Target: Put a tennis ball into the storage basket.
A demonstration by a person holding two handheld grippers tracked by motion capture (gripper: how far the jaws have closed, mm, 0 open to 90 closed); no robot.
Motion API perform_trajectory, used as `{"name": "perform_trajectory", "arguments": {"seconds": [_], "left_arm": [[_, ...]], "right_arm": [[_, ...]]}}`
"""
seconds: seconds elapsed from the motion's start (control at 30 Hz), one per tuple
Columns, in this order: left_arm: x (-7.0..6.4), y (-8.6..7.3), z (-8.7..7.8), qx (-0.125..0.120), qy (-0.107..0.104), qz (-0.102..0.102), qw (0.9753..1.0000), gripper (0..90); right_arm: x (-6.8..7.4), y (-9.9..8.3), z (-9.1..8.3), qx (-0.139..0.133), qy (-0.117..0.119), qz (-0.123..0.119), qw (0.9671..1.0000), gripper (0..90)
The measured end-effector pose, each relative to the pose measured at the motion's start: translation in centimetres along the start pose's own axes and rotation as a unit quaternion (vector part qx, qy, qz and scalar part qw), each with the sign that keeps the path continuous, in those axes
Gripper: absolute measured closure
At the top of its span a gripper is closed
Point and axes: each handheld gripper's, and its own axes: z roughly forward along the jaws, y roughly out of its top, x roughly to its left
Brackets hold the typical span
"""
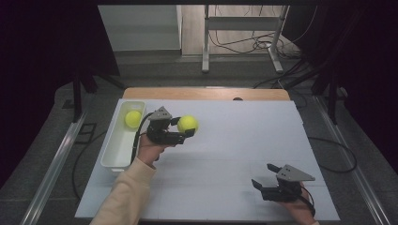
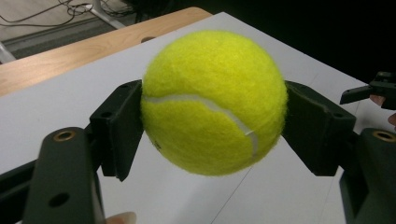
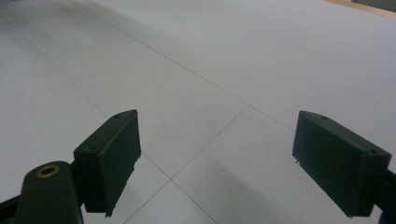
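Your left gripper is clamped on a tennis ball, lifted beside the white bin at nine o'clock. Carry it there. Your right gripper idles, jaws apart.

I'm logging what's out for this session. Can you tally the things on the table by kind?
Tennis balls: 2, one in the white bin at, one held by the left tongs at
White bins: 1
Tongs: 2, counting the right tongs, which stand open with nothing between them
Total: 5
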Motion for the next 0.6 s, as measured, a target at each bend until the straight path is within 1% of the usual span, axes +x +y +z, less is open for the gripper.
{"name": "perform_trajectory", "arguments": {"seconds": [0.33,0.6], "left_arm": [[-0.3,0.3,-1.0,-0.013,0.001,0.003,0.9999,26.1],[-0.5,0.5,-1.9,-0.022,0.008,0.007,0.9997,26.1]], "right_arm": [[0.0,0.0,0.0,-0.001,-0.002,-0.001,1.0,15.8],[-0.1,0.0,-0.1,-0.001,-0.001,-0.001,1.0,15.8]]}}
